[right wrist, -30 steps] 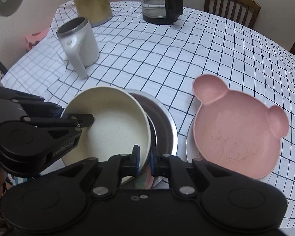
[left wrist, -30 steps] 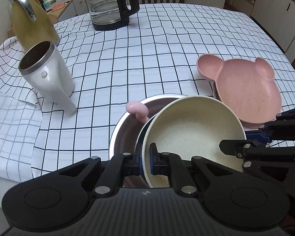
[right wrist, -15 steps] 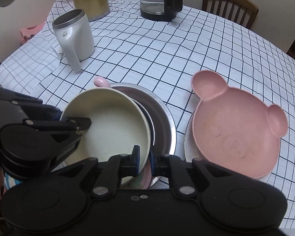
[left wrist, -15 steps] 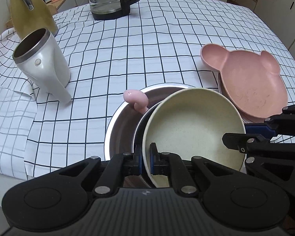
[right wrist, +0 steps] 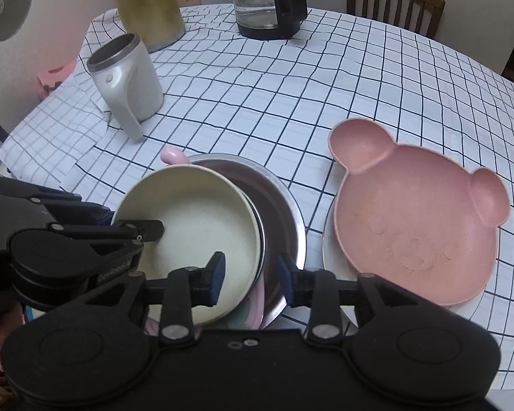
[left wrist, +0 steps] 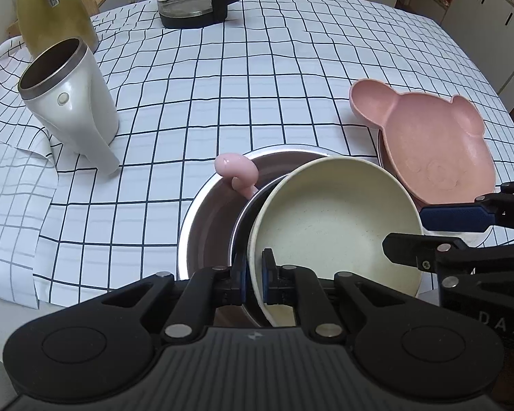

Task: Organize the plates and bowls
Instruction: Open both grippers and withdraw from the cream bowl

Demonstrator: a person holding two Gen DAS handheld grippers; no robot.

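Checked tablecloth [left wrist: 222, 78]; cream bowl [left wrist: 329, 219] tilted in steel bowl [left wrist: 205, 219]. Left gripper [left wrist: 253, 274] pinching cream rim; right gripper [right wrist: 252, 274] opening, rim between pads untouched.

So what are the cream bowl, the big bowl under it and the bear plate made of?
Cream bowl: matte and speckled, probably wheat-straw plastic or melamine. Big bowl: shiny reflective rim, likely stainless steel. Pink bear plate: the same dull, grainy look, probably the same plastic.

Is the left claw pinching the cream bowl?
Touching. The left wrist view shows the left claw shut on the cream bowl rim.
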